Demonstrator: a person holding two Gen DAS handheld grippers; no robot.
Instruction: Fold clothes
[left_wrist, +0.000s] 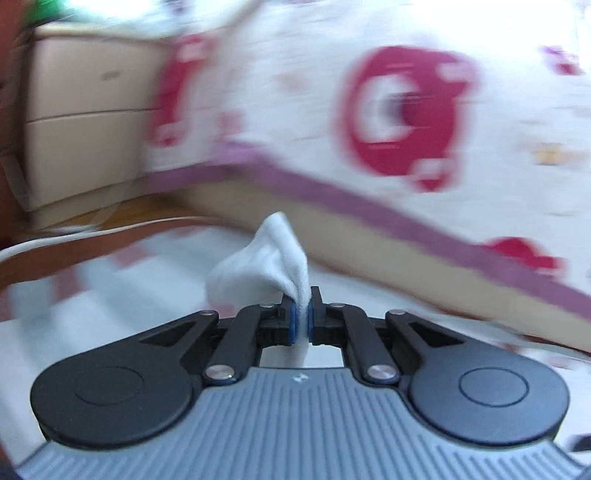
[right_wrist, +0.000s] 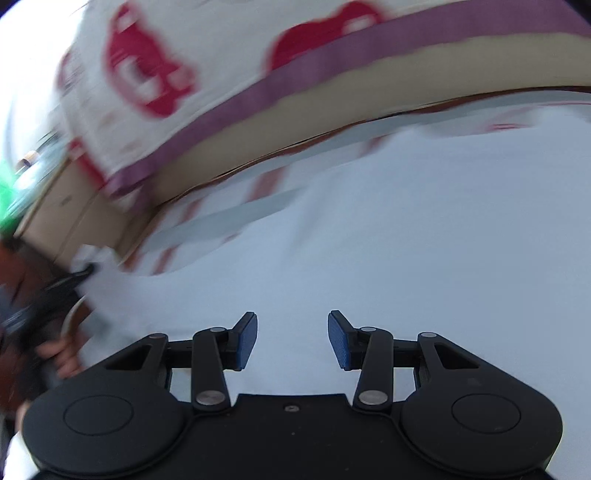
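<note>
Left wrist view: my left gripper (left_wrist: 302, 318) pinches one bunched fold of soft white cloth garment (left_wrist: 266, 264), rising toward 11 o'clock. One red-patterned white bedsheet with purple border (left_wrist: 424, 122) at 1 o'clock.

Right wrist view: my right gripper (right_wrist: 292, 339) spread apart, empty, above same white garment (right_wrist: 369, 240) lying flat.

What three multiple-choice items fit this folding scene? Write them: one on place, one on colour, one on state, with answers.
1. Where is the bunch of white cloth?
A. Between the left gripper's pads
B. On the beige drawer unit
C. Between the right gripper's pads

2. What colour is the band along the patterned bedcover's edge?
A. Green
B. Purple
C. Black

3. How do the right gripper's jaws stand?
A. Shut on cloth
B. Shut, empty
C. Open, empty

Answers: 1 A, the left gripper pinches it, away from the drawer unit. 2 B, the band on the bedcover is purple. 3 C, the right gripper shows a wide gap over the white garment.
</note>
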